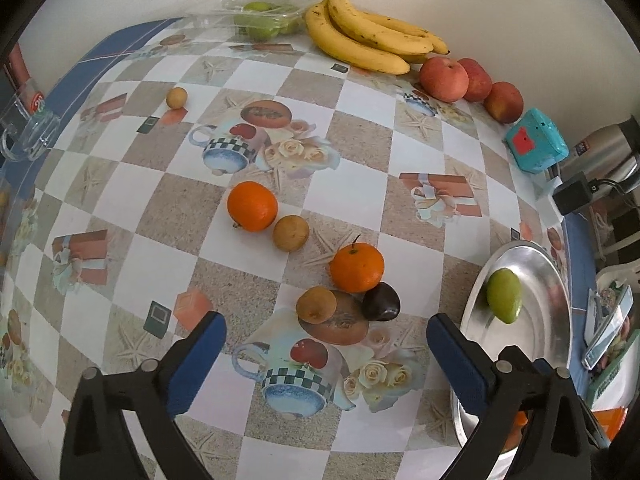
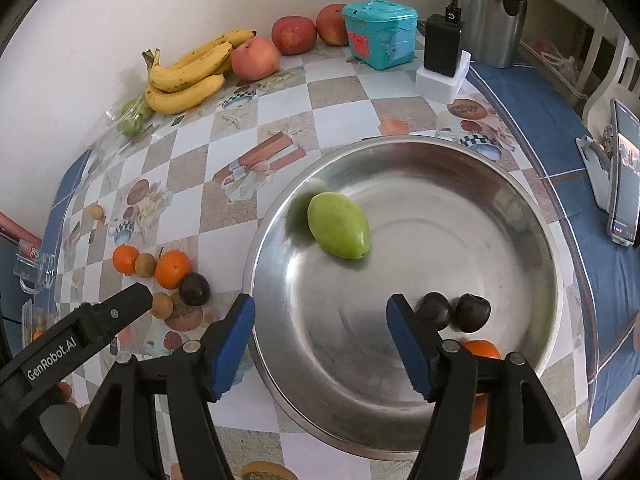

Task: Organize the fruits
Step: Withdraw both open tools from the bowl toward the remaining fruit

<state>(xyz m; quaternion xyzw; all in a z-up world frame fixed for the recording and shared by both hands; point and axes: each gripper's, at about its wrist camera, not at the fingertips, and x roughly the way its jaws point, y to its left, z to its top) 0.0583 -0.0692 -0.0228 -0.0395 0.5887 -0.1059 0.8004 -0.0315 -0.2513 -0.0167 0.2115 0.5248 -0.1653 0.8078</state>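
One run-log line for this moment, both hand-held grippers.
left hand-held gripper: open, empty | right hand-held gripper: open, over metal bowl | green fruit in bowl | oranges on table

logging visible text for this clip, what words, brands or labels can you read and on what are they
"GenRobot.AI": white print on the black arm of the left gripper, seen from the right wrist view.
Red label on the teal container: too blurred to read.
Red print on the clear cup: unreadable.
Phone screen: too small to read.

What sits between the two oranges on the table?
A small round brown fruit, touching the farther orange and apart from the nearer orange, seen in the left wrist view.
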